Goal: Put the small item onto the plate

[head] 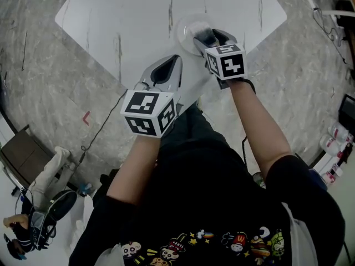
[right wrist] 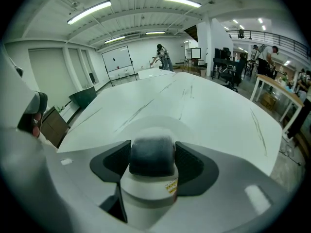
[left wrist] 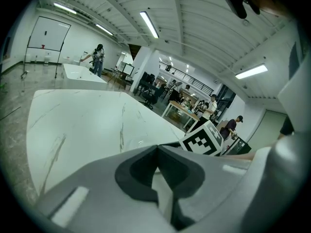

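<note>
A small white jar with a dark grey cap (right wrist: 151,155) sits between the pads of my right gripper (right wrist: 151,159), which is shut on it. In the head view that gripper (head: 207,37) hangs over the near edge of a clear round plate (head: 188,26) on the white table (head: 138,15). The plate (right wrist: 127,129) shows just behind the jar in the right gripper view. My left gripper (head: 175,60) is shut and empty, nearer to me and left of the plate. Its jaws (left wrist: 156,147) meet with nothing between them.
The table's near corner lies under both grippers, with grey marbled floor (head: 50,76) around it. The right gripper's marker cube (left wrist: 204,139) shows in the left gripper view. Desks and people stand far off in the hall.
</note>
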The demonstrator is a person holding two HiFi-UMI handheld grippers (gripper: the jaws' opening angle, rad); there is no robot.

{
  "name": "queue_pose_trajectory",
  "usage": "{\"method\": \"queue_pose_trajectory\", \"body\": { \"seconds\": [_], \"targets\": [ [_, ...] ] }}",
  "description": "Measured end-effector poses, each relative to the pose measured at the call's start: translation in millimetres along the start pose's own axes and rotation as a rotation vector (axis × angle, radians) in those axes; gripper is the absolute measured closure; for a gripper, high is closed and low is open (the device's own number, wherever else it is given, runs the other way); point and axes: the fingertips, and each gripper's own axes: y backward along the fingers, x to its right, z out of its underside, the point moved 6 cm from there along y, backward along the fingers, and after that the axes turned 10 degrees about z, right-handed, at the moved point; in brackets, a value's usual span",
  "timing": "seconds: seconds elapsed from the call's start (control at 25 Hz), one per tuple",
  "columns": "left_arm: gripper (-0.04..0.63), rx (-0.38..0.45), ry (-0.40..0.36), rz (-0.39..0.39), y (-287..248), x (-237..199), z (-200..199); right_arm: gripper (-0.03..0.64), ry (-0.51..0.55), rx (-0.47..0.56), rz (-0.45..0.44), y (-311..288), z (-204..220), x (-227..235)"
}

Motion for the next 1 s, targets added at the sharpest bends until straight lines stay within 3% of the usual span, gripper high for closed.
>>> {"method": "queue_pose_trajectory", "body": {
  "seconds": [0.56, 0.92, 1.0],
  "targets": [
    [0.595, 0.007, 0.001, 0.013, 4, 3, 4, 0.296, 0.036, -0.054, -0.011, -1, -3, -2],
    [0.595, -0.002, -0.011, 0.01, 11, 7, 6, 0.284, 0.035, -0.009, 0.015, 14, -1, -3],
    [0.595, -0.001, -0.018, 0.009, 13, 10, 7, 0.308, 0.02, 0.016, 0.017, 24, -1, -2]
  ]
}}
